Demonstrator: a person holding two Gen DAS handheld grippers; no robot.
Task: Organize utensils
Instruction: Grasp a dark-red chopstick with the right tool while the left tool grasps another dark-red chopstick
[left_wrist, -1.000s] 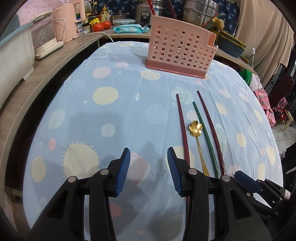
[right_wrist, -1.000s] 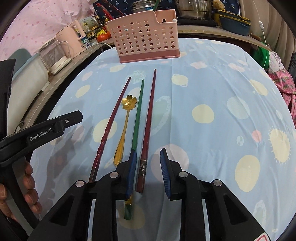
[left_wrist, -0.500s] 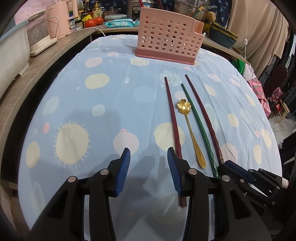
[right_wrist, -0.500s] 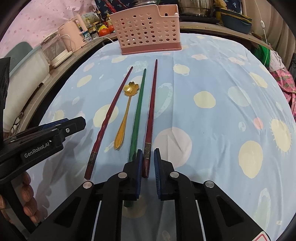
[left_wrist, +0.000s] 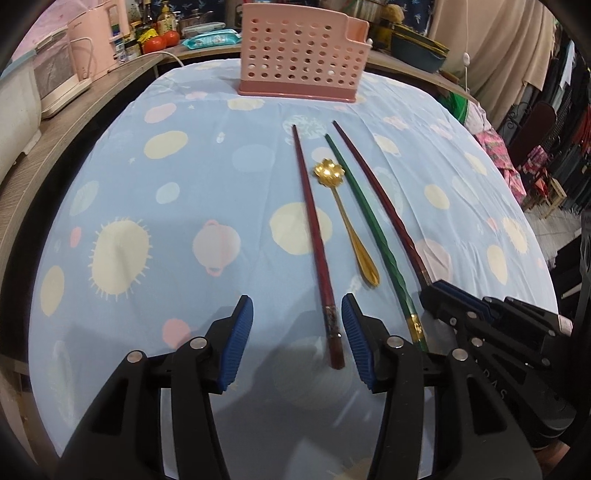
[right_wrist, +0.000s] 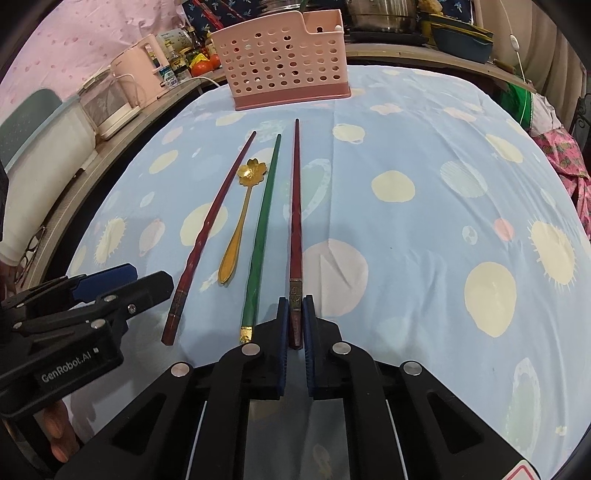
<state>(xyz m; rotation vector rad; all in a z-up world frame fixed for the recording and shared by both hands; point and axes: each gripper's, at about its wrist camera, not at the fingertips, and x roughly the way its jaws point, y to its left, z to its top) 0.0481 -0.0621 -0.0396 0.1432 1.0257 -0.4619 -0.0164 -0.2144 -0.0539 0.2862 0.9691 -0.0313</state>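
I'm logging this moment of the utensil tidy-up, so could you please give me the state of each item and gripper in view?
Right gripper: shut on the right dark red chopstick, near its handle end.
Left gripper: open, straddling the left dark red chopstick.
Green chopstick: flat on the cloth, ungripped.
Gold flower-bowl spoon: flat on the cloth, ungripped.
Pink perforated plastic utensil basket: upright at the far edge.

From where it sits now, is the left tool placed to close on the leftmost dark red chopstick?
Probably yes. The left tool is open and the thick end of the leftmost dark red chopstick lies between its blue pads, nearer the right one. Nothing blocks it; the gold flower-bowl spoon lies apart.
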